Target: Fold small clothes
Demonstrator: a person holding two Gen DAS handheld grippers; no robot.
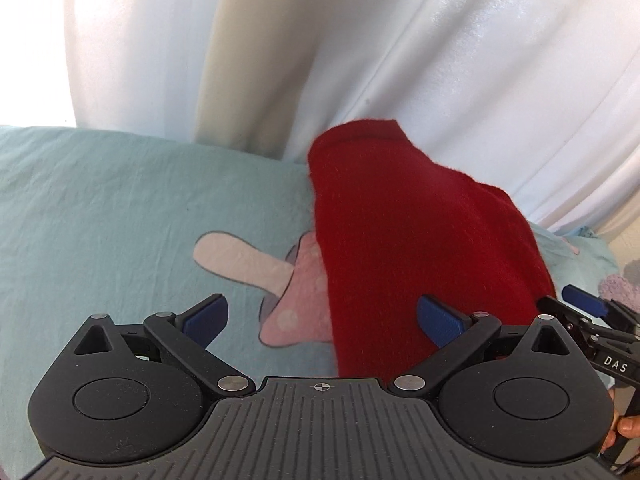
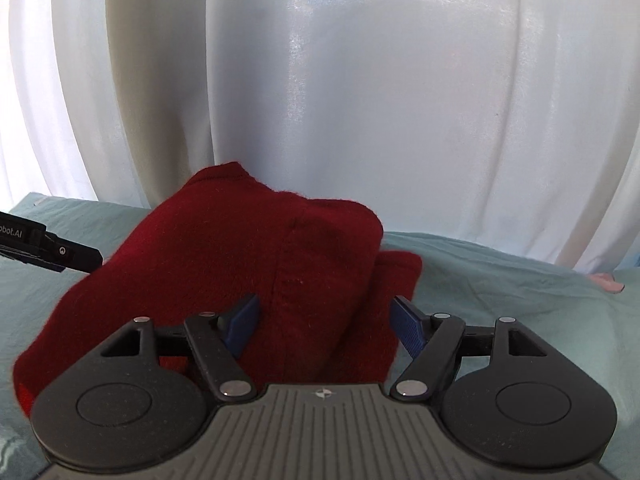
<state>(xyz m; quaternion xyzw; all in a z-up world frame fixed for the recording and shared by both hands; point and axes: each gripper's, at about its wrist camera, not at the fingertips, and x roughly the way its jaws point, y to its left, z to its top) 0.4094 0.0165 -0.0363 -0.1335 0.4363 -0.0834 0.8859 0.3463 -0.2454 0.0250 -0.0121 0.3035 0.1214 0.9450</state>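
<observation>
A red fleece garment (image 1: 404, 240) lies folded in a thick bundle on the pale green sheet (image 1: 100, 208). My left gripper (image 1: 320, 316) is open; its right blue pad (image 1: 440, 318) is over the garment's near edge and its left pad (image 1: 206, 318) is over bare sheet. In the right wrist view the garment (image 2: 224, 256) fills the middle, with a seam running down it. My right gripper (image 2: 326, 324) is open, its jaws straddling the near part of the bundle without closing on it. The right gripper also shows at the left view's right edge (image 1: 588, 312).
White curtains (image 2: 360, 100) hang close behind the bed. The sheet carries a pink mushroom print (image 1: 288, 292) left of the garment. A purple fuzzy item (image 1: 620, 288) lies at the far right. The left gripper's body (image 2: 48, 254) pokes in at the right view's left edge.
</observation>
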